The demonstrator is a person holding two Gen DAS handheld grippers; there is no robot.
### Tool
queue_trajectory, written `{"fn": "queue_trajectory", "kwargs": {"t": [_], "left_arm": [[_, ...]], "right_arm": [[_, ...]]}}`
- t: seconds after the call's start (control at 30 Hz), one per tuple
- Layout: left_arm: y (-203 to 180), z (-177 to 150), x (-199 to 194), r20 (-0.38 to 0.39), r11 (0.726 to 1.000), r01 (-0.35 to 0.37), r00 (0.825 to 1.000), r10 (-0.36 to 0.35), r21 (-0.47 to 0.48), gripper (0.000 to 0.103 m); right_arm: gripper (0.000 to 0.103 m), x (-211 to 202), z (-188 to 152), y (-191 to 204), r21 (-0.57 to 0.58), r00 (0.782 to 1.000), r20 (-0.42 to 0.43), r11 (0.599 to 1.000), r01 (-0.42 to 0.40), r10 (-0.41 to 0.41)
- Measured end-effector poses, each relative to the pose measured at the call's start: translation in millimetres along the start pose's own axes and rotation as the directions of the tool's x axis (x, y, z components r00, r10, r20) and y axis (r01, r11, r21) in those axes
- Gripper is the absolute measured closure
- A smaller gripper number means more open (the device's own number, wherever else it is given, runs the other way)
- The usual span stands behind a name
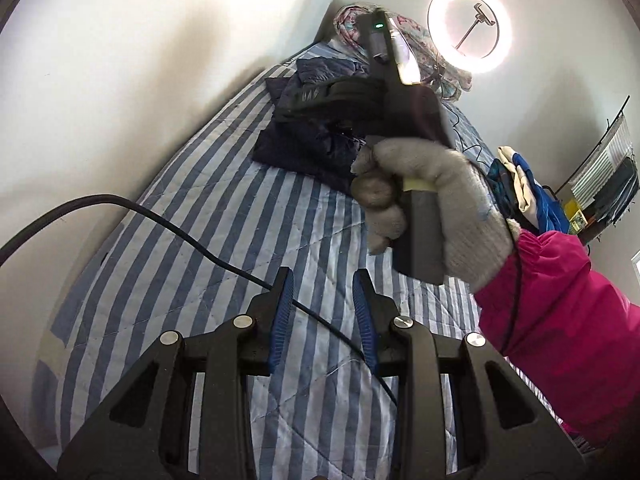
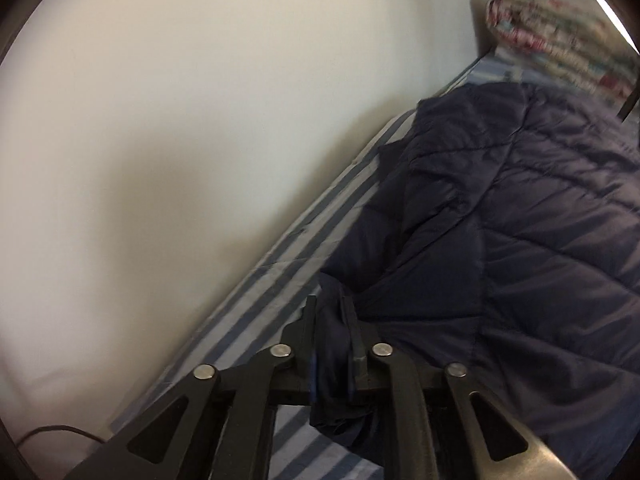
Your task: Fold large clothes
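Note:
A dark navy quilted jacket (image 2: 520, 220) lies on a blue-and-white striped bed (image 2: 280, 264). My right gripper (image 2: 332, 312) is shut on a fold of the jacket's edge, near the wall side. In the left wrist view the jacket (image 1: 316, 136) lies far up the bed (image 1: 240, 240). My left gripper (image 1: 323, 280) is open and empty, above the striped cover. The right gripper's body (image 1: 396, 80), held by a grey-gloved hand (image 1: 432, 200) with a pink sleeve, reaches over the jacket; its fingertips are hidden there.
A white wall (image 1: 120, 80) runs along the bed's left side. A floral bundle (image 2: 560, 44) lies at the bed's head. A lit ring light (image 1: 470, 26) stands behind it. A black cable (image 1: 180, 220) crosses the bed. Clothes (image 1: 524, 188) hang at right.

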State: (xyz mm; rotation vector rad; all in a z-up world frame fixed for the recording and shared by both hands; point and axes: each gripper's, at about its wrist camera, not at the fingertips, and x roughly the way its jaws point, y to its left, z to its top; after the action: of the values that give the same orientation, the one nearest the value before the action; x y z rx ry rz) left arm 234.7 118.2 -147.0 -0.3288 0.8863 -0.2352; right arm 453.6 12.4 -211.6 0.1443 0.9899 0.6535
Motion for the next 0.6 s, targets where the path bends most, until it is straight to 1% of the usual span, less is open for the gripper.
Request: {"fn": "queue_trajectory", "kwargs": {"t": [0.03, 0.07, 0.13, 0.2, 0.27, 0.33, 0.37, 0.43, 0.47, 0.5, 0.53, 0.57, 0.6], "left_arm": [[0.7, 0.5, -0.7, 0.001, 1.0, -0.004, 1.0, 0.004, 0.0, 0.072], [0.8, 1.6, -1.0, 0.002, 1.0, -0.007, 1.0, 0.007, 0.002, 0.072], [1.5, 5.2, -1.5, 0.009, 1.0, -0.015, 1.0, 0.015, 0.005, 0.072], [-0.4, 13.8, -1.2, 0.023, 1.0, -0.016, 1.0, 0.016, 0.012, 0.072], [-4.0, 25.4, 2.1, 0.034, 1.0, -0.02, 0.999, 0.02, 0.017, 0.072], [-9.1, 41.7, 8.9, 0.039, 1.0, -0.008, 0.999, 0.007, 0.02, 0.072], [-12.9, 48.0, 12.1, 0.044, 0.999, -0.012, 0.999, 0.01, 0.033, 0.072], [-21.5, 62.1, 20.4, 0.062, 0.998, -0.028, 0.998, 0.024, 0.061, 0.072], [-25.9, 70.7, 27.3, 0.067, 0.997, -0.027, 0.997, 0.022, 0.077, 0.072], [-28.5, 78.0, 34.2, 0.067, 0.996, -0.032, 0.997, 0.027, 0.086, 0.071], [-30.6, 85.7, 41.6, 0.07, 0.995, -0.046, 0.997, 0.04, 0.085, 0.069], [-31.8, 94.5, 50.2, 0.076, 0.996, -0.049, 0.996, 0.043, 0.079, 0.067], [-32.5, 101.6, 58.1, 0.077, 0.996, -0.05, 0.996, 0.044, 0.077, 0.065]], "right_arm": [[0.07, -6.9, 0.2, -0.5, 0.004, 0.998, 0.011, 0.999, -0.054, 0.054], [0.07, -15.6, -0.3, 0.5, -0.007, 0.997, 0.026, 0.997, -0.073, 0.073], [0.07, -36.8, -3.3, 1.4, -0.031, 0.996, 0.053, 0.997, -0.069, 0.071], [0.07, -66.9, -8.7, -6.2, -0.034, 0.994, 0.087, 0.998, -0.06, 0.063], [0.069, -94.1, -19.0, -14.4, -0.035, 0.993, 0.116, 0.999, -0.018, 0.022], [0.067, -116.8, -26.0, -28.6, -0.019, 0.99, 0.138, 1.0, 0.02, -0.017], [0.067, -129.3, -30.6, -38.4, -0.011, 0.988, 0.148, 0.998, 0.055, -0.053], [0.059, -147.8, -37.5, -56.5, -0.004, 0.978, 0.164, 0.992, 0.129, -0.127], [0.058, -154.8, -41.2, -66.9, 0.0, 0.972, 0.169, 0.986, 0.168, -0.166], [0.057, -159.6, -44.8, -71.9, 0.007, 0.967, 0.169, 0.982, 0.19, -0.188], [0.055, -166.8, -51.6, -85.4, 0.027, 0.962, 0.168, 0.976, 0.214, -0.216], [0.049, -171.0, -57.9, -94.9, 0.049, 0.958, 0.166, 0.972, 0.229, -0.235], [0.039, -174.0, -63.1, -106.2, 0.076, 0.953, 0.165, 0.967, 0.243, -0.253]]}}
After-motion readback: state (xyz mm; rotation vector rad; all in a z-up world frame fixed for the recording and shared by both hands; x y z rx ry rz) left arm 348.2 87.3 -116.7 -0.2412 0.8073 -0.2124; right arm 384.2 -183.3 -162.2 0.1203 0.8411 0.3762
